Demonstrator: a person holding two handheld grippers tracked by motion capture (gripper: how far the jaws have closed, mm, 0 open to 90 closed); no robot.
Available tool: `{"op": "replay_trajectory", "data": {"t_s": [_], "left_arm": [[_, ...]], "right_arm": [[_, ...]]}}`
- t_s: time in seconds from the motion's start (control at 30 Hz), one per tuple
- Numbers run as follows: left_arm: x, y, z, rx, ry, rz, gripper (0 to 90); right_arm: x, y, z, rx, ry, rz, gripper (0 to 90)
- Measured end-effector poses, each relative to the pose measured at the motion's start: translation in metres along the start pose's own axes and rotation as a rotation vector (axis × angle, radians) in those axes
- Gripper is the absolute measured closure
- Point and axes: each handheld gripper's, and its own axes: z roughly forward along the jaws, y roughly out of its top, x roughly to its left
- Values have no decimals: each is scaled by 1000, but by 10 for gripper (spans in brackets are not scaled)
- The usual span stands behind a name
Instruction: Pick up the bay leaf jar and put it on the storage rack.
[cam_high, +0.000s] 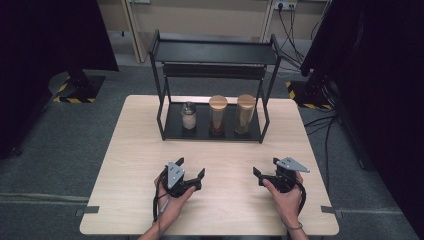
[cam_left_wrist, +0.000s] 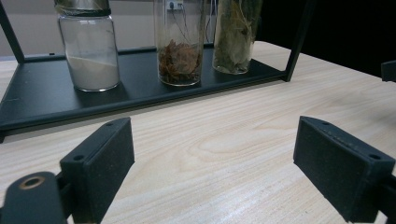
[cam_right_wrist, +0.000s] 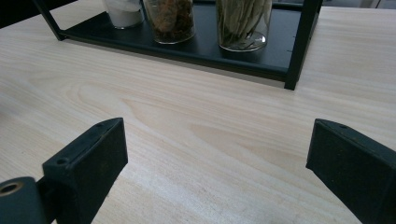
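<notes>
Nearest to us, our left gripper (cam_high: 191, 173) rests low over the table (cam_high: 225, 165) with its jaws spread wide and nothing between them; in the left gripper view its two black pads (cam_left_wrist: 100, 163) frame bare wood. Our right gripper (cam_high: 266, 172) sits level with it toward the other side, jaws equally wide apart and empty, as the right gripper view confirms with pads (cam_right_wrist: 88, 161) far apart over plain tabletop.

Beyond both lies an open stretch of pale wood, then the black rack (cam_high: 212, 52), whose bottom shelf (cam_left_wrist: 42, 95) carries the three jars we judge to be the work ahead. From our left: a short jar of white powder (cam_high: 188, 116) with a metal cap, a taller middle jar (cam_high: 217, 116) of brown dried pieces, and a tall jar of pale leaves (cam_high: 245, 115), the latter two with wooden lids.

To do the reach well, we would bring one gripper straight forward, keep it low, and keep the jaws wide until they stand either side of a jar's glass body below the lid. The powder jar stands a little apart from the others; the two tall ones stand closer, so pads must slip between them carefully.

Edges to mind: the shelf's raised front lip, the corner posts (cam_right_wrist: 301, 42) at each end, and the upper shelf overhead, which limits lifting straight up. The table in front offers ample room to draw a jar out toward us.
</notes>
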Motion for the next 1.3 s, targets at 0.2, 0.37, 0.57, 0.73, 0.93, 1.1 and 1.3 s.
{"op": "replay_trajectory", "data": {"t_s": [0.2,0.37,0.57,0.73,0.93,1.1,1.3], "left_arm": [[0,0,0,0,0,1,118],[0,0,0,0,0,0,119],[0,0,0,1,1,0,118],[0,0,0,0,2,2,119],[0,0,0,0,1,-1,119],[0,0,0,-1,1,-1,119],[0,0,0,0,0,-2,119]], "right_arm": [[-2,-4,-2,4,-7,4,53],[-5,-7,-3,11,-14,7,53],[-7,-10,-5,18,-24,7,53],[-9,-13,-6,20,-29,5,53],[-10,-15,-6,23,-32,10,53],[-9,-15,-6,19,-35,6,53],[-9,-15,-7,19,-40,1,53]]}}
